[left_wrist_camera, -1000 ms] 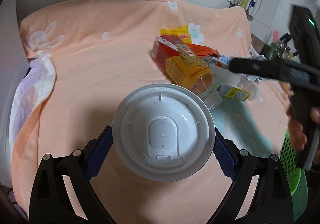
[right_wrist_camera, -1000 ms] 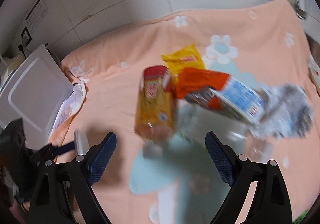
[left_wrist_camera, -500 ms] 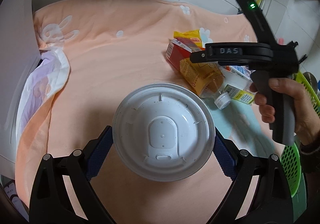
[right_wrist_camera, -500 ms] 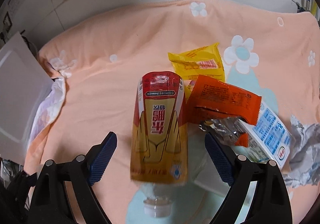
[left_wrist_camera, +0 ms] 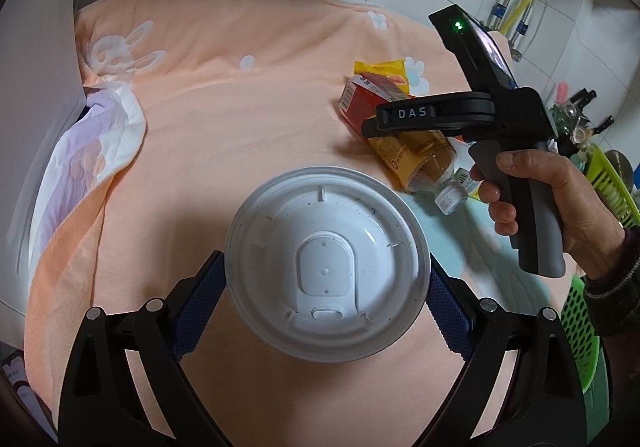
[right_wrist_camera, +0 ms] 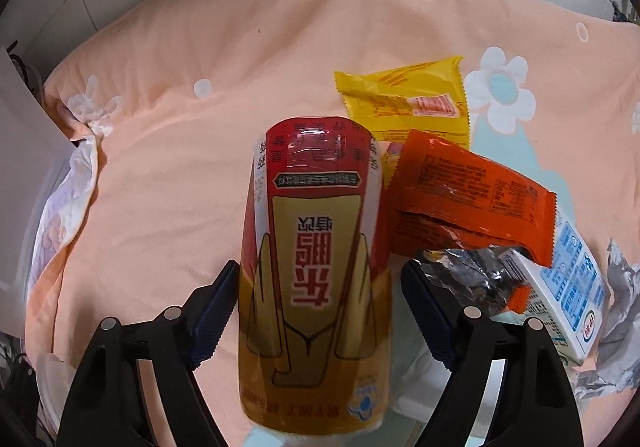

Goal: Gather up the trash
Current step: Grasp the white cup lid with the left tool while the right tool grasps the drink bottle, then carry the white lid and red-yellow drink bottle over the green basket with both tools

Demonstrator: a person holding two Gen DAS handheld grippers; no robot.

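Right gripper (right_wrist_camera: 316, 307) astride bottle (right_wrist_camera: 316, 271); jaws closing, left pad at the label, right pad short of it, so no clamp yet. Bottle lying on peach cloth (right_wrist_camera: 172, 151), cap end toward camera. Judged light, thin-walled, slick under the red-and-yellow sleeve; best taken mid-body, firm but not crushing. Yellow wrapper (right_wrist_camera: 404, 99), orange wrapper (right_wrist_camera: 472, 191), foil (right_wrist_camera: 472, 279) and carton (right_wrist_camera: 568, 287) just beside. Left gripper (left_wrist_camera: 326, 287) clamped on white-lidded cup (left_wrist_camera: 326, 263), held above cloth.
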